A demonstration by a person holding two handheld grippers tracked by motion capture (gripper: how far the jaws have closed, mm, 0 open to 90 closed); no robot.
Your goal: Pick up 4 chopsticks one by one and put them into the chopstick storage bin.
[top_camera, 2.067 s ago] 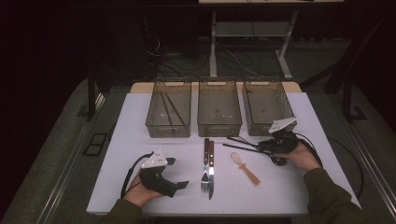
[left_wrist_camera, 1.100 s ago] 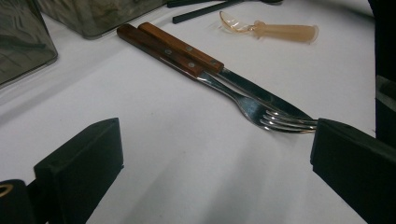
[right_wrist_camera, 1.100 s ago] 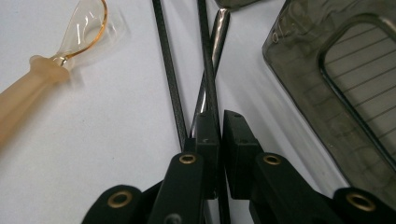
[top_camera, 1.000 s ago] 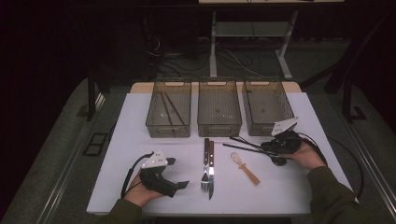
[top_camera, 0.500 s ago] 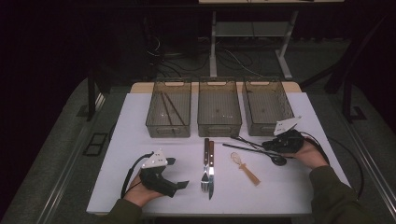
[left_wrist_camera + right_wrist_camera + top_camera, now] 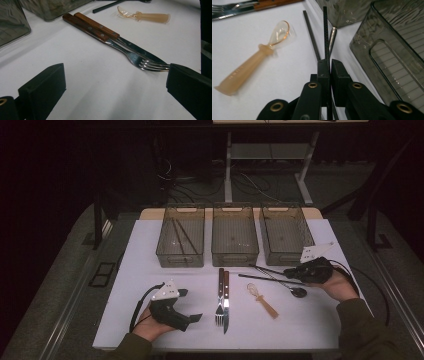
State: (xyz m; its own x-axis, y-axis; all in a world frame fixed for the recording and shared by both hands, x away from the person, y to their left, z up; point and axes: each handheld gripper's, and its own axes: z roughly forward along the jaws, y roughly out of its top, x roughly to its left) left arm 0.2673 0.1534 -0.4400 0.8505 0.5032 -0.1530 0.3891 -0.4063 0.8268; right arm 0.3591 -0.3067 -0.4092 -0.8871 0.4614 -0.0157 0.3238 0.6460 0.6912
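Note:
My right gripper (image 6: 289, 270) (image 6: 329, 63) at the table's right is shut on a thin black chopstick (image 6: 265, 269) (image 6: 325, 32), which sticks out to the left past its jaws. A second black chopstick (image 6: 260, 278) (image 6: 311, 35) lies on the white table just beside it. My left gripper (image 6: 191, 305) (image 6: 115, 82) rests near the front left, open, with bare table between its jaws. Just beyond its right jaw lie a wooden-handled fork (image 6: 220, 301) (image 6: 135, 58) and knife (image 6: 226, 304) (image 6: 136, 48), side by side.
Three clear bins stand in a row at the back: the left one (image 6: 180, 256) with chopsticks (image 6: 181, 237) inside, a middle one (image 6: 235, 254) and a right one (image 6: 287, 252) (image 6: 397, 52). A translucent plastic spoon (image 6: 262, 301) (image 6: 249, 65) and a metal spoon (image 6: 298, 291) lie mid-right.
My right gripper has risen a little with the chopstick clamped in it. The left gripper and the cutlery have stayed where they were.

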